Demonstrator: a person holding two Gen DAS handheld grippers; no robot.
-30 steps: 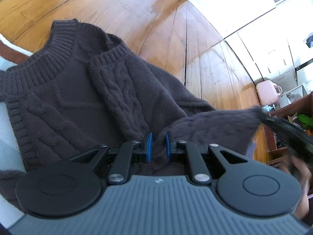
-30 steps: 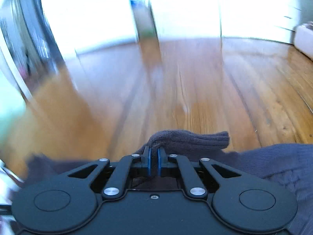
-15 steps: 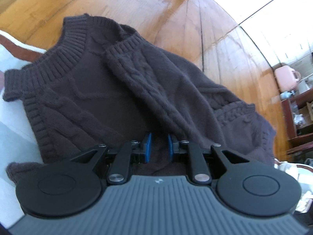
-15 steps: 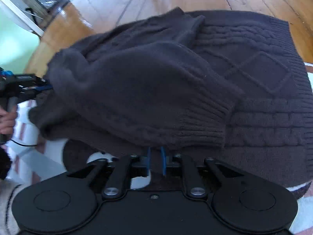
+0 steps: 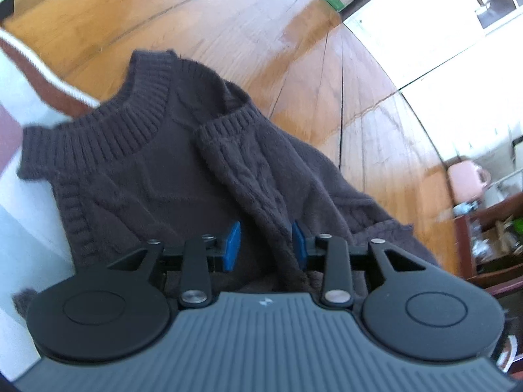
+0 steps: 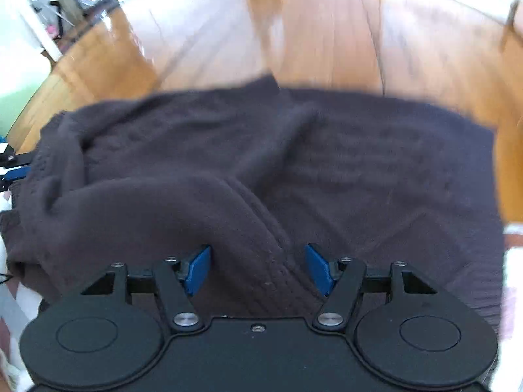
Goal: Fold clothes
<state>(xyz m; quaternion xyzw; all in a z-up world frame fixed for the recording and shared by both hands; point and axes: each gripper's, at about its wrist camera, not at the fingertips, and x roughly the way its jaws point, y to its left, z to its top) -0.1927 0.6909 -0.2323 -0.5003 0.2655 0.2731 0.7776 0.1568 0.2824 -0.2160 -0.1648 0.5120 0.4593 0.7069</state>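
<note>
Both the left gripper [image 5: 265, 241] and right gripper [image 6: 258, 268] were opening, releasing the folded brown cable-knit sweater [image 5: 157, 170] at frame centre; smoothing likely came next.

Bare wood floor [image 5: 310, 65] beyond sweater [image 5: 137, 170], open for passage; pink kettle [image 5: 465, 181] and cluttered wooden shelf [image 5: 490, 245] crowd right edge; folded sleeve ridge [image 6: 163, 202] bunched ahead of right gripper [image 6: 258, 269].

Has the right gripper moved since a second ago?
Yes. The right gripper has come down from facing the wooden floor to just over the sweater; its jaws are opening around a fold.
</note>
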